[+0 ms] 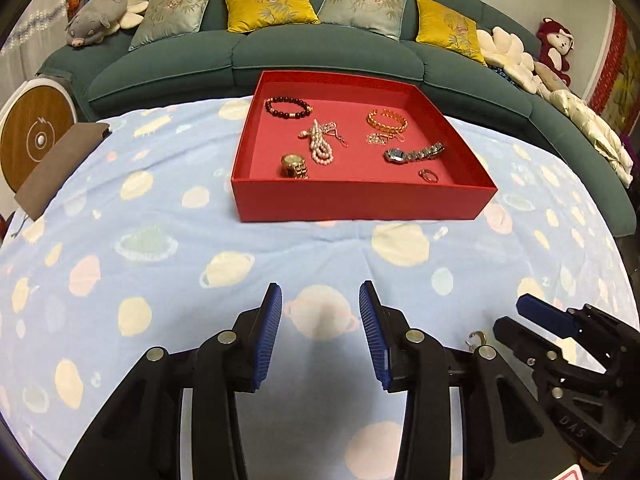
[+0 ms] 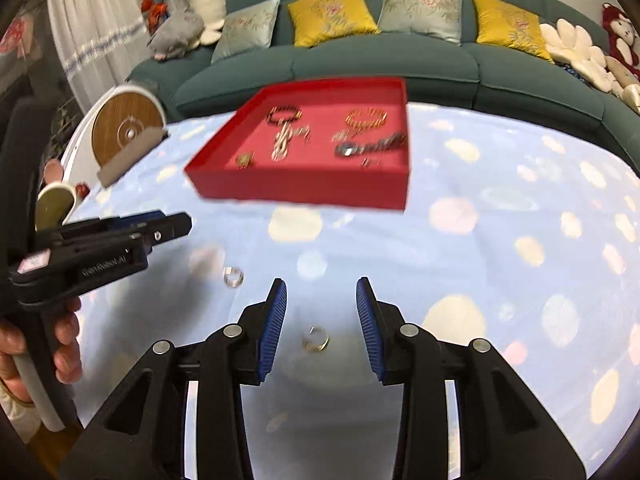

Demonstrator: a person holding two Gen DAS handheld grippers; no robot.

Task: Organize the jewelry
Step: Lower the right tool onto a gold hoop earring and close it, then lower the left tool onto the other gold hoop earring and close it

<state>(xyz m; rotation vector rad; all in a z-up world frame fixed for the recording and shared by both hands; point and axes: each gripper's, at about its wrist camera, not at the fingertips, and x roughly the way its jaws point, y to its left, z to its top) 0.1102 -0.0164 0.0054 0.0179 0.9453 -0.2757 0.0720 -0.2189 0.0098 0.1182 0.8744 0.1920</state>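
Observation:
A red tray (image 1: pixel 360 200) on the blue cloth holds bracelets, a pearl strand (image 1: pixel 320 146), two watches and a ring (image 1: pixel 429 176). It also shows in the right wrist view (image 2: pixel 304 188). My right gripper (image 2: pixel 321 312) is open, its blue pads either side of a gold ring (image 2: pixel 316 339) lying on the cloth. A silver ring (image 2: pixel 233 276) lies to its left. My left gripper (image 1: pixel 321 320) is open and empty over the cloth. The left wrist view shows one ring (image 1: pixel 477 338) just left of the right gripper (image 1: pixel 532 312).
A green sofa (image 1: pixel 320 56) with cushions runs behind the table. A round wooden disc (image 1: pixel 34 136) and a brown card (image 1: pixel 60 168) sit at the table's left edge. The left gripper (image 2: pixel 120 236) and a hand appear at the left of the right wrist view.

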